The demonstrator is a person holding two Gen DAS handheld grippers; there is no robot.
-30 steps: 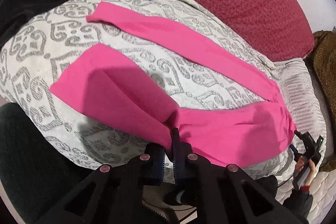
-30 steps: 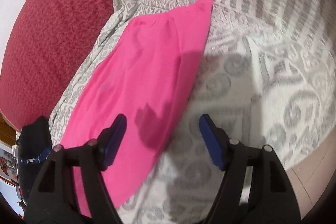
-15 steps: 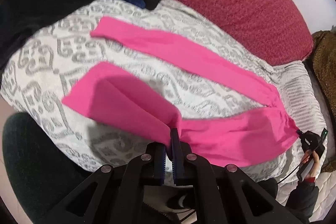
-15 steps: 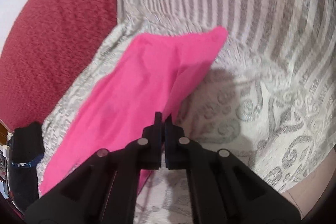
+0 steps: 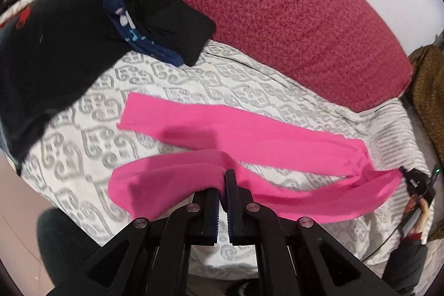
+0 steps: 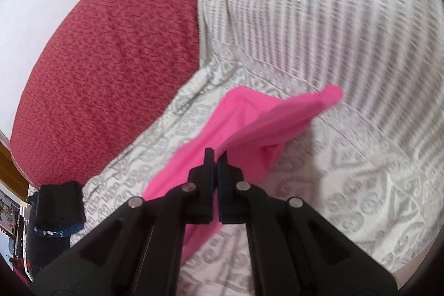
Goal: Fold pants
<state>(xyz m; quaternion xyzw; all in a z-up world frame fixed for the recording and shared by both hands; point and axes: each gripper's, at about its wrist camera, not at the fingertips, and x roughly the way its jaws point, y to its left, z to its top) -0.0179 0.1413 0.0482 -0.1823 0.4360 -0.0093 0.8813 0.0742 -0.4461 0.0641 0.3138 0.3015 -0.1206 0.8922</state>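
Observation:
Bright pink pants (image 5: 249, 135) lie on a white bedspread with a grey pattern (image 5: 83, 129). The far leg rests flat on the bedspread. The near leg hangs lifted off it. My left gripper (image 5: 223, 176) is shut on the near leg's edge about midway along. At the waist end, my right gripper (image 5: 406, 174) pinches the fabric, with a hand behind it. In the right wrist view the right gripper (image 6: 216, 156) is shut on the pink pants (image 6: 249, 124), whose waist corner folds up above the bedspread (image 6: 347, 185).
A large red cushion (image 5: 291, 13) runs along the back of the bed. Dark folded clothes (image 5: 55, 46) with a blue patterned piece (image 5: 130, 27) sit at the left end. A brown textured cover (image 5: 430, 90) is at the right. A striped grey bedding section (image 6: 333, 18) lies beyond the waist.
The right gripper closed on the waist edge. Both grippers rose, lifting the near leg and waist edge off the bedspread toward the far leg.

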